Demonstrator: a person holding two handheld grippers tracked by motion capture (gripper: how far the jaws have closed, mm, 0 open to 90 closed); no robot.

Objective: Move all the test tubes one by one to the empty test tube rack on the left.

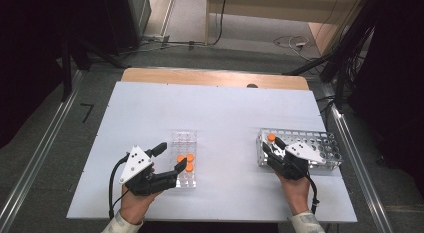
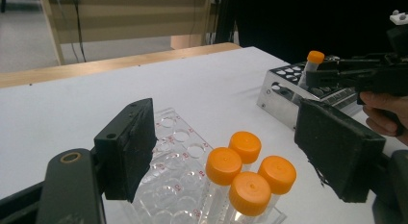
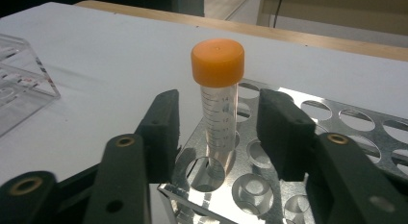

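Right claw (image 3: 219,132) straddling orange-capped tube (image 3: 219,104) upright in corner hole of metal rack (image 3: 337,132), pads not yet touching. Center tube, grip below cap, lift straight up. Left claw (image 2: 231,152) wide, idle by clear rack (image 2: 168,185) on surface.

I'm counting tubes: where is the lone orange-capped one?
In the high view, the orange-capped tube stands upright in the near-left corner hole of the metal rack at table right, between the right claw jaws.
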